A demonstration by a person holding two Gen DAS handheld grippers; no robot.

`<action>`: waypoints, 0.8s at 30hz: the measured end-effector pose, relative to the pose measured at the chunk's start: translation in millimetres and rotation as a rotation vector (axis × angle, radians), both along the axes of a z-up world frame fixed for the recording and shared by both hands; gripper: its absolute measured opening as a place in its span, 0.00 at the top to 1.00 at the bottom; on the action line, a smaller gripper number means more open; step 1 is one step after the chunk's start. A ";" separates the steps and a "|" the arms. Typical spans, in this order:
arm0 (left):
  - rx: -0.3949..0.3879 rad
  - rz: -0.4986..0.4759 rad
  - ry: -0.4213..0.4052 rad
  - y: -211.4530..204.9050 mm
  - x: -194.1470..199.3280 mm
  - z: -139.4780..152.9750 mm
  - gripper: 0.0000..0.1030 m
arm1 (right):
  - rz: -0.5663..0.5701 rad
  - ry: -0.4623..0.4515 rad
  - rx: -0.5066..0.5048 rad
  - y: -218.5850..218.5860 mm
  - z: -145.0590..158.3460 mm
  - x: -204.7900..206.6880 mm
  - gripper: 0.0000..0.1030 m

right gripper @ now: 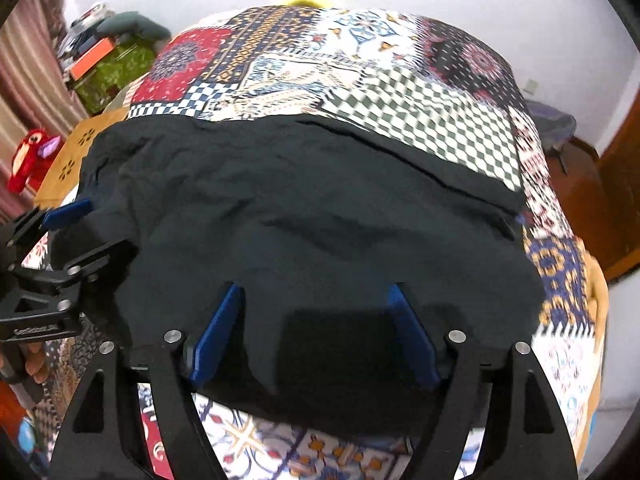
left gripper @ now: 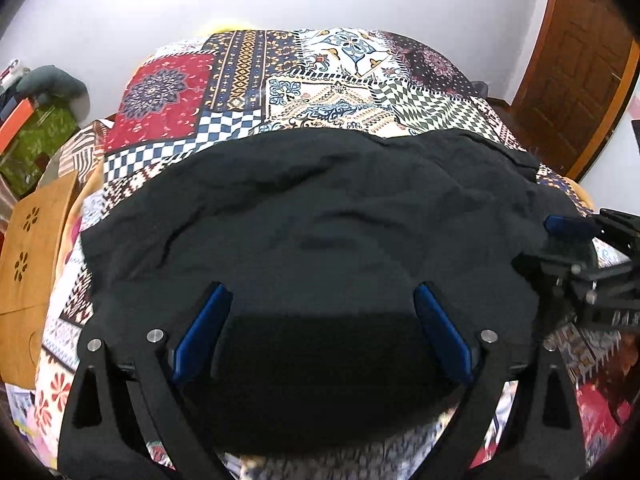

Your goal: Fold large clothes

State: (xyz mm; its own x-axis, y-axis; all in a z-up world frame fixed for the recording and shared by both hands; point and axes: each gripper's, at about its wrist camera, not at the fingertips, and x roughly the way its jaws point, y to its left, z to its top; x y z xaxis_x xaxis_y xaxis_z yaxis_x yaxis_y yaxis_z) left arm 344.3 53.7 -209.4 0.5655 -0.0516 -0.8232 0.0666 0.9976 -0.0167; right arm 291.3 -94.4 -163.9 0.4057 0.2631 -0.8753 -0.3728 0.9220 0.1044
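A large black garment [left gripper: 320, 220] lies spread across a patchwork bedspread [left gripper: 248, 80]; it also shows in the right wrist view [right gripper: 300, 208]. My left gripper [left gripper: 322, 292] is open, its blue pads [left gripper: 204, 332] wide apart just above the garment's near edge. My right gripper [right gripper: 316, 292] is open too, blue pads [right gripper: 412, 340] apart over the near edge. In the left wrist view the right gripper [left gripper: 568, 236] sits at the garment's right corner. In the right wrist view the left gripper [right gripper: 76, 220] sits at the garment's left corner.
A wooden board with flower cut-outs [left gripper: 28, 248] stands left of the bed. A green box and clutter [left gripper: 36, 136] lie at the far left. A wooden door [left gripper: 576, 72] is at the right. A red plush toy [right gripper: 32, 156] sits by the curtain.
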 end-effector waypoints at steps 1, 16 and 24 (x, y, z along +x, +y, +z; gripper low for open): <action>-0.004 0.001 -0.004 2.4 -7.8 4.1 0.07 | -0.011 0.019 0.006 -4.6 0.6 -2.2 0.28; -0.085 0.307 0.002 97.9 -86.3 12.4 0.08 | -0.041 -0.049 -0.031 -15.5 32.2 -31.8 0.28; -0.552 0.426 0.067 122.7 -97.9 -21.2 0.08 | 0.008 -0.074 -0.017 10.8 30.6 -33.1 0.28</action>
State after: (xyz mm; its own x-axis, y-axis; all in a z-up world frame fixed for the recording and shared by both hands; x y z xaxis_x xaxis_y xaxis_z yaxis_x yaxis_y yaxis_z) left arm 246.4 176.4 -230.6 0.5784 -0.2576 -0.7740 -0.3470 0.7810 -0.5193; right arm 258.2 -83.6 -133.2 0.4673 0.2520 -0.8475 -0.3866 0.9203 0.0605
